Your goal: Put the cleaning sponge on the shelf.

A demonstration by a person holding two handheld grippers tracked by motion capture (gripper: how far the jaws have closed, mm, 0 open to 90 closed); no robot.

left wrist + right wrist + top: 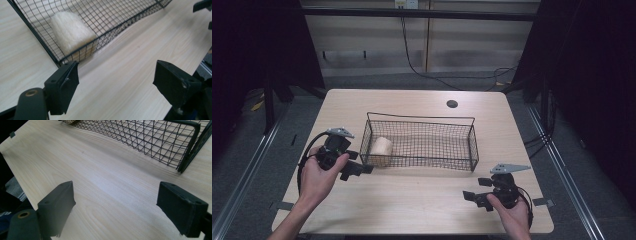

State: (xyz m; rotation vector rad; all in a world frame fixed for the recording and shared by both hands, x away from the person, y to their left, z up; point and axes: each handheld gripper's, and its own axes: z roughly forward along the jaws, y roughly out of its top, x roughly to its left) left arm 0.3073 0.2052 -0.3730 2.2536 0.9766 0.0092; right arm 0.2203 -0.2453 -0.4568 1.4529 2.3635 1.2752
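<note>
A black wire basket sits in the middle of the light wooden table. Inside it, at its left end, lies a pale cream fuzzy block, also seen through the mesh in the left gripper view. My left gripper hovers just outside the basket's left front corner, open, with nothing between its jaws. My right gripper is near the table's front right, below the basket's right corner, open and empty. The basket lies ahead of it.
A round dark cable hole marks the table's back edge. Bare tabletop stretches between the two grippers along the front. Cables run on the floor behind, and metal rails flank the table.
</note>
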